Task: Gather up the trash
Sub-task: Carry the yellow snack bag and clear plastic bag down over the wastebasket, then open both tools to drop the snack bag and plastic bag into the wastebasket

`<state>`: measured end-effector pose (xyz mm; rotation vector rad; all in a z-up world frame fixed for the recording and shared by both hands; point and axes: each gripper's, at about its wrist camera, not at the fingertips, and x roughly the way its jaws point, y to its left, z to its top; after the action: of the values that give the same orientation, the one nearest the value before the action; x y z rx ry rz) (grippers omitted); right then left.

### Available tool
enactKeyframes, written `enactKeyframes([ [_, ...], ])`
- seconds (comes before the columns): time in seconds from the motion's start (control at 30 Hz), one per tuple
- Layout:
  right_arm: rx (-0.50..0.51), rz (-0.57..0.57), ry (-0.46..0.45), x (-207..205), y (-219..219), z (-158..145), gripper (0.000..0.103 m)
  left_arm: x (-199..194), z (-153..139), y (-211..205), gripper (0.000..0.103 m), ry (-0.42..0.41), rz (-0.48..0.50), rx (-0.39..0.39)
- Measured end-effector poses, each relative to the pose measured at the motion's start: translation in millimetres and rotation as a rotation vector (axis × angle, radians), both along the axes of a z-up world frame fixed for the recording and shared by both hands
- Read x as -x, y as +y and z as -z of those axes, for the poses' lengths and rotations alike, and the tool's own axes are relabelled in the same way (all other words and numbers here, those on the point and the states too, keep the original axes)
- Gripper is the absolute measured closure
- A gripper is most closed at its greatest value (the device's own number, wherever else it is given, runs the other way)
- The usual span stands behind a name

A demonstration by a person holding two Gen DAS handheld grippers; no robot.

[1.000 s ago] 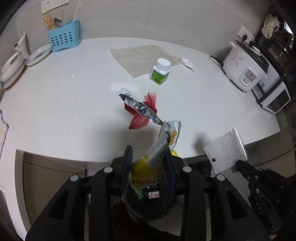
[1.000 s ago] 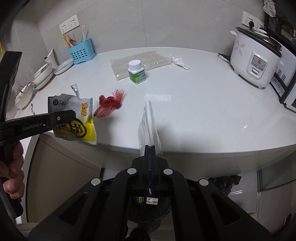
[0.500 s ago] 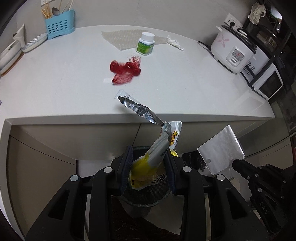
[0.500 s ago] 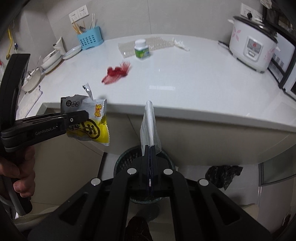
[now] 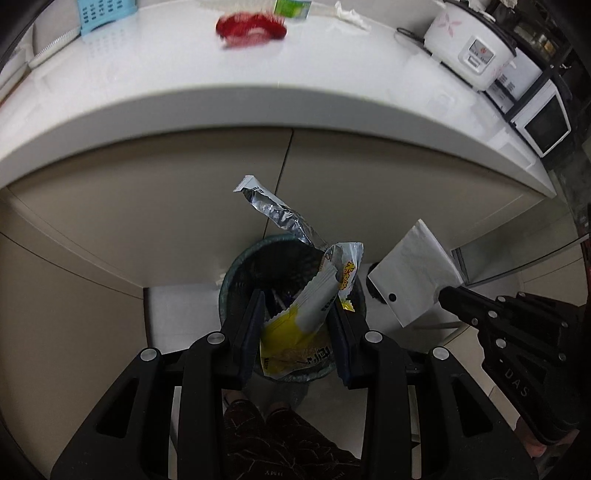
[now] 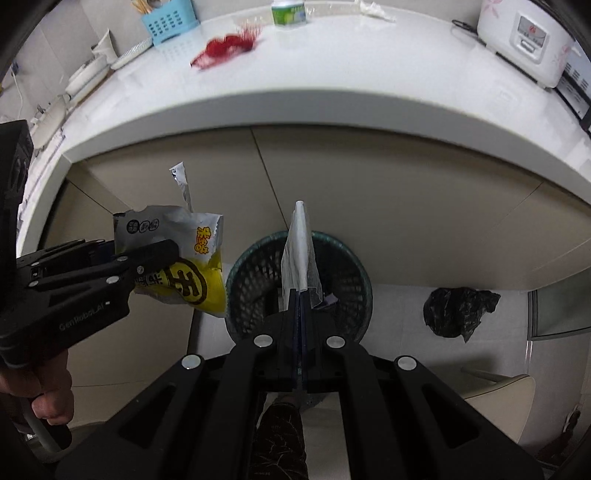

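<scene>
We count two grippers: the left one [image 5: 295,325] and the right one [image 6: 300,295]. Each holds one piece of trash, so two pieces are in hand: one yellow snack bag [image 5: 295,332] and one white bag [image 6: 301,251]. Below them we see one bin [image 6: 354,273]. On the floor lies one black bag [image 6: 458,310]. On the counter [image 6: 369,74] we count one red net [image 6: 225,46], one green bottle [image 6: 288,13], one tissue [image 6: 373,9], one blue rack [image 6: 170,20] and one rice cooker [image 6: 524,37].
</scene>
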<state>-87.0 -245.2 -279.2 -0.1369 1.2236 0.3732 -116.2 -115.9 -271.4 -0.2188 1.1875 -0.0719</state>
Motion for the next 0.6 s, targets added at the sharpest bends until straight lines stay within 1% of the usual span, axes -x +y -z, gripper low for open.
enactKeyframes([
  [0.13, 0.009, 0.012, 0.049, -5.6, 6.1, 38.6, 0.103, -2.2, 33.0, 6.8, 0.070, 0.042, 0.005, 0.011],
  [0.37, 0.020, 0.029, 0.117, -14.7, 18.3, 109.2, 0.103, -11.4, 88.8, 19.3, 0.070, 0.082, 0.015, 0.008],
  [0.53, 0.012, 0.034, 0.154, -18.8, 21.6, 144.3, 0.103, -18.7, 115.9, 17.8, 0.070, 0.107, 0.039, -0.005],
  [0.6, 0.011, 0.032, 0.160, -19.6, 22.3, 154.6, 0.100, -20.2, 124.8, 17.6, 0.070, 0.117, 0.046, -0.006],
])
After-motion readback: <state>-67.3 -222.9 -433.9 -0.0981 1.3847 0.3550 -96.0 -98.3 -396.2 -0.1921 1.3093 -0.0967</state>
